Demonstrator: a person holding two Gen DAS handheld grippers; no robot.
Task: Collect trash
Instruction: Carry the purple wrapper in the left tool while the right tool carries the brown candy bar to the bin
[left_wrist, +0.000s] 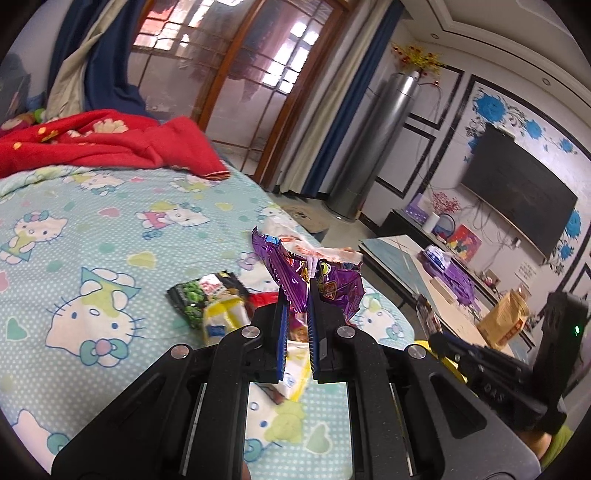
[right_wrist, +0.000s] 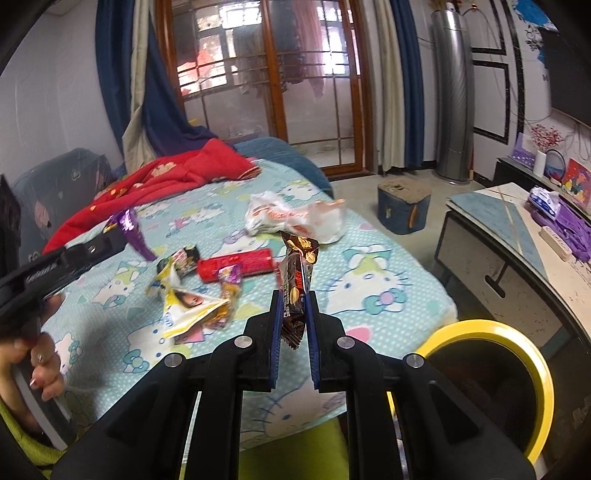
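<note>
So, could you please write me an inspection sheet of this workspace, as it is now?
Surface: bed sheet, pale blue cartoon print, red blanket at the far end.
Job's things: yellow-rimmed bin beside the bed; purple wrapper; brown wrapper.
Clutter: on the sheet lie a red tube, yellow wrapper, green packet, white bag.
Grippers: left gripper shut on the purple wrapper; right gripper shut on the brown wrapper, both lifted off the sheet.
Cables: wires hang under the TV.
Surroundings: glass door, blue curtains, low table, silver tower unit.
</note>
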